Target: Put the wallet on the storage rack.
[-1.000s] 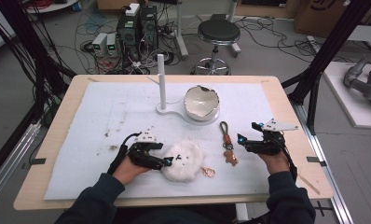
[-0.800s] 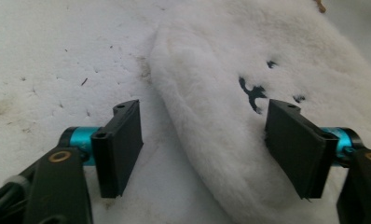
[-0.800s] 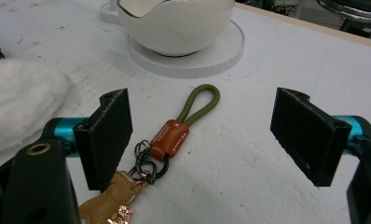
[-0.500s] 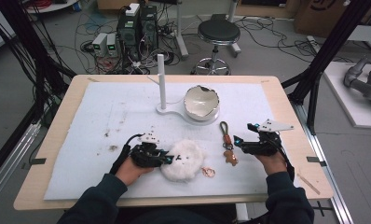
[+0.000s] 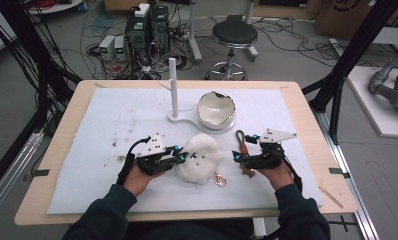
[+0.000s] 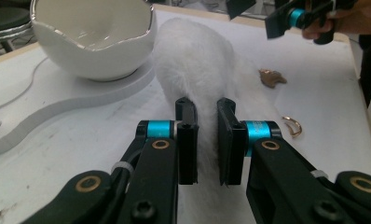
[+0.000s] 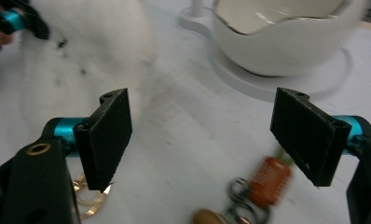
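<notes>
Nowhere on the things at hand can any writing or brand mark be read. A fluffy white plush (image 5: 202, 158) with a few small dark specks lies soft and rounded on the pale felt-like mat (image 5: 112, 125) that covers the wooden worktop (image 5: 307, 107), near its front middle. The left hand-held gripper (image 5: 179, 159) has just been closing and now pinches a fold of the plush's fur between its flat black jaws, seen close up in the left gripper view (image 6: 206, 140), where the fur bulges between the pads. The right hand-held gripper (image 5: 235, 156) stands with its jaws wide apart, nothing between them, just right of the plush and over a keyring (image 5: 243, 145) with a dark cord loop, an orange ribbed piece (image 7: 269, 181) and metal rings. A thin gold-coloured ring (image 5: 219, 180) lies just beside the plush's near edge. Farther back stands a glossy white bowl (image 5: 216, 111) shaped like a cracked eggshell with a jagged rim, on a smooth white base with an upright round post (image 5: 173, 86).
</notes>
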Tool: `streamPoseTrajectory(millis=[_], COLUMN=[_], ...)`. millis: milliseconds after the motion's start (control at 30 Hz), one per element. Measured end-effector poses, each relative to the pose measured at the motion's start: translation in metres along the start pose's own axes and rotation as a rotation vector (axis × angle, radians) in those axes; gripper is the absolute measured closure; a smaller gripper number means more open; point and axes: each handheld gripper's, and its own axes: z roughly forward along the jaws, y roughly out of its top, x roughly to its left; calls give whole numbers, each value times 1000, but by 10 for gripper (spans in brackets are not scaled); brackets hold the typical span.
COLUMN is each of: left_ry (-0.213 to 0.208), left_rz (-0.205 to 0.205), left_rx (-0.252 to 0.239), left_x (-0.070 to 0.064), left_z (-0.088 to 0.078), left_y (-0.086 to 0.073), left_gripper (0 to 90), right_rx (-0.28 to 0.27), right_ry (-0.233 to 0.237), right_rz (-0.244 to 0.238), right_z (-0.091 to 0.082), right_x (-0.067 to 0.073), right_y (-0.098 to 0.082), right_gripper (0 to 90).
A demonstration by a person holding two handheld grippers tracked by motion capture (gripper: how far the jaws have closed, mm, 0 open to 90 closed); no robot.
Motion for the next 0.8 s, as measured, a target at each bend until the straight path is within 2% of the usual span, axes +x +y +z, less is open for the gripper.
streamPoseTrajectory(millis=[33, 67, 100, 133, 167, 200, 233, 267, 300, 333, 400, 433, 467, 500, 533, 633, 667, 700, 733, 767, 800], left_ry=[-4, -4, -16, -19, -19, -24, -30, -35, -37, -37, -34, -34, -32, -36, -35, -1, -1, -9, -9, -49, -67], left_rz=[13, 13, 24, 26, 26, 29, 29, 33, 29, 29, -4, -4, -16, -58, -76, -144, -144, -191, -191, -237, -245], left_rx=[-7, -7, -11, -15, -15, -18, -19, -16, -10, -10, -7, -7, -9, -11, -8, 2, 2, 8, 8, 33, 46], left_x=[-2, -2, -5, -7, -7, -8, -9, -10, -10, -10, -7, -7, -6, -5, -3, 2, 2, 6, 6, 8, 9], left_z=[2, 2, 5, 7, 7, 8, 10, 12, 12, 12, 12, 12, 12, 12, 12, 12, 12, 11, 11, 13, 15], left_y=[1, 1, 2, 3, 3, 3, 3, 3, 3, 3, 1, 1, 1, 0, -1, -4, -4, -8, -8, -12, -14], left_gripper=[797, 797, 797, 797, 797, 797, 797, 797, 797, 796, 792, 782, 782, 736, 705, 477, 442, 415, 406, 407, 420], right_rx=[2, 2, 13, 20, 26, 26, 53, 74, 91, 100, 103, 90, 90, 72, 72, 65, 59, 57, 57, 36, 24], right_ry=[21, 21, 73, 93, 109, 109, 135, 151, 149, 146, 160, 165, 165, 165, 166, 165, 161, 158, 158, 147, 142], right_rz=[-7, -7, -25, -30, -43, -43, -80, -110, -130, -140, -131, -131, -131, -147, -153, -179, -189, -191, -191, -202, -207], right_z=[4, 4, 16, 21, 26, 26, 34, 37, 38, 38, 35, 33, 33, 30, 30, 29, 29, 28, 28, 26, 25], right_x=[3, 3, 13, 17, 20, 20, 24, 26, 27, 27, 24, 23, 23, 24, 24, 26, 27, 27, 27, 27, 27], right_y=[2, 2, 7, 8, 10, 10, 11, 11, 10, 10, 10, 10, 10, 11, 11, 11, 12, 12, 12, 12, 13], right_gripper=[210, 210, 213, 218, 258, 258, 370, 445, 472, 565, 683, 720, 720, 754, 760, 766, 765, 765, 765, 765, 765])
